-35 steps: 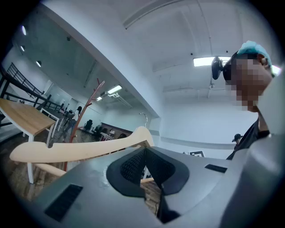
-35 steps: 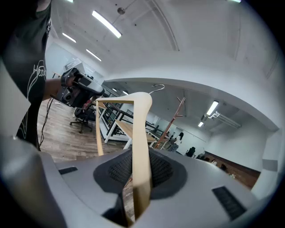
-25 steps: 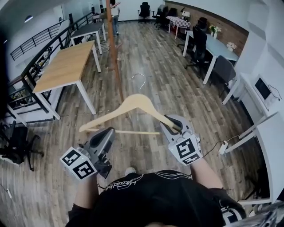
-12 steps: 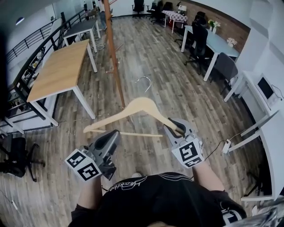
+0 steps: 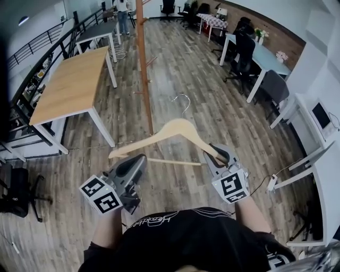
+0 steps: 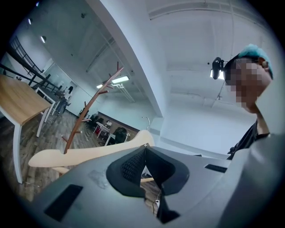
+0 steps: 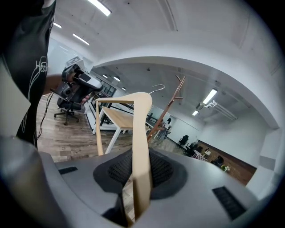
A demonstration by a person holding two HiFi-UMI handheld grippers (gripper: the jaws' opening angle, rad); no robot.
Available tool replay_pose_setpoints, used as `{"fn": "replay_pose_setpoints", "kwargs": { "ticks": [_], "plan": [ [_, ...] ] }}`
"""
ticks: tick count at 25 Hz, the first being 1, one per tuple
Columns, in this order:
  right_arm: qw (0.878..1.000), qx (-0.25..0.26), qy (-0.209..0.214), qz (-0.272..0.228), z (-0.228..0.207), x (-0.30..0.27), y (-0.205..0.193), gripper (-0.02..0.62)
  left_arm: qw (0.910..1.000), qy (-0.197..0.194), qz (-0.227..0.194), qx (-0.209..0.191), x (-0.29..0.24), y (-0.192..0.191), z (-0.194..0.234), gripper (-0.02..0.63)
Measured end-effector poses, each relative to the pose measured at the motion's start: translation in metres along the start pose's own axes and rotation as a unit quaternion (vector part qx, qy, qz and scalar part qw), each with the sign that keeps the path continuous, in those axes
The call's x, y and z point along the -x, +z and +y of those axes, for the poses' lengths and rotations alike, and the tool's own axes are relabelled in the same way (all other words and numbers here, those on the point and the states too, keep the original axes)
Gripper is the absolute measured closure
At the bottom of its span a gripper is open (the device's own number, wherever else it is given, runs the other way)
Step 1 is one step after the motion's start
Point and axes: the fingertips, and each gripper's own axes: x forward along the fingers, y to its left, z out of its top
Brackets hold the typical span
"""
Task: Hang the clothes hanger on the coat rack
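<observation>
A light wooden clothes hanger [image 5: 178, 129] with a metal hook [image 5: 183, 101] hangs in the air ahead of me, hook pointing away. My right gripper [image 5: 217, 154] is shut on its right arm; in the right gripper view the wood [image 7: 141, 133] runs up between the pads. My left gripper [image 5: 137, 162] sits just under the hanger's left end, jaws shut and holding nothing; in the left gripper view [image 6: 144, 149] the hanger [image 6: 89, 153] lies beyond the tips. The brown coat rack pole [image 5: 144, 64] rises just left of the hook, its branches [image 6: 104, 87] showing in the left gripper view.
A wooden table [image 5: 71, 79] stands left of the rack, with a railing [image 5: 32, 50] beyond it. A black office chair [image 5: 13, 186] is at far left. Desks and chairs [image 5: 260, 64] line the right side. A person [image 5: 123, 10] stands at the far end.
Both grippers and the hanger have moved forward over the floor toward the coat rack. The hook now sits close beside the pole. Both grips look the same.
</observation>
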Motion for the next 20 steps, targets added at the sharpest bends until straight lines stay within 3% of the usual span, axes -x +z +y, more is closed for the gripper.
{"fn": "replay_pose_setpoints", "kwargs": {
  "ticks": [5,20],
  "plan": [
    [1.0,0.005,0.0,-0.004,-0.033,-0.024,-0.011,0.477,0.9999,0.011,-0.001,-0.003,-0.032,0.009,0.019,0.598],
    [0.998,0.021,0.034,-0.05,-0.207,-0.113,-0.071,0.477,0.9952,0.078,-0.041,-0.043,-0.205,0.039,0.058,0.598]
  ]
}}
